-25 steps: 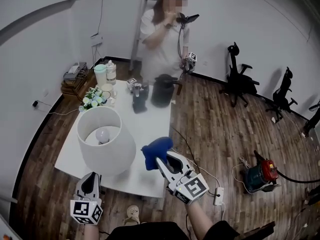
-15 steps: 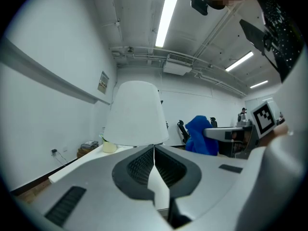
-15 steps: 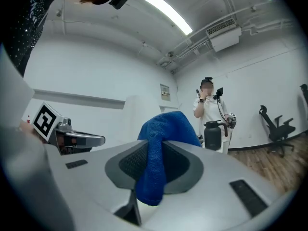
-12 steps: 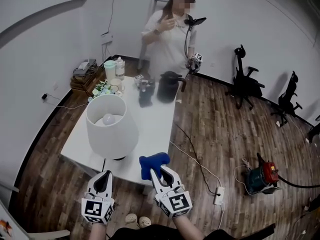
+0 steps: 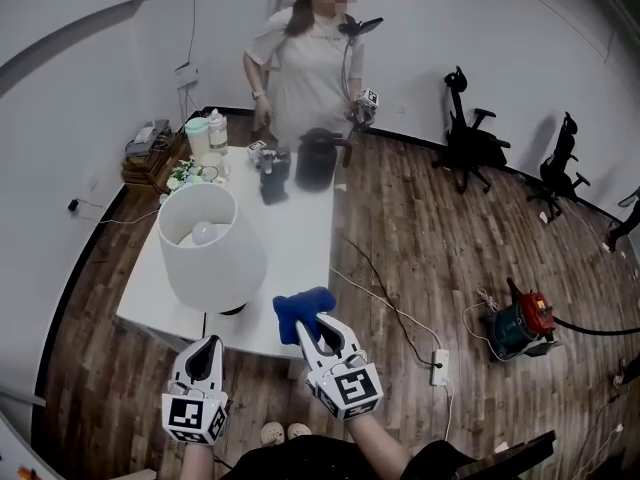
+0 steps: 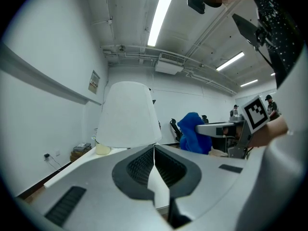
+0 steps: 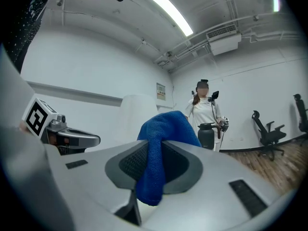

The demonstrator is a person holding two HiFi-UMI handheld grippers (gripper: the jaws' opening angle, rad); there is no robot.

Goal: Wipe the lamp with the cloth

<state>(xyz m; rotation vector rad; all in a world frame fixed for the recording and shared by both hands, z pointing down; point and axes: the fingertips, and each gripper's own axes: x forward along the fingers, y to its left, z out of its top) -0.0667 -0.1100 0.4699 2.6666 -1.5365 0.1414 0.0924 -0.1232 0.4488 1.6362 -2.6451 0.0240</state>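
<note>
Wiping not yet begun, I judge: my right gripper [image 5: 322,330] fingers [image 7: 192,163] pinch the blue cloth [image 5: 303,306] at lower centre, apart from the white table lamp [image 5: 210,253] on the desk [image 5: 297,236] at centre left; left gripper [image 5: 207,353] fingers [image 6: 120,173] pressed together, empty.

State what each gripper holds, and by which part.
Right tongs pinch the cloth by a bunched fold, most of it beyond the tips; left tongs are shut, empty.
</note>
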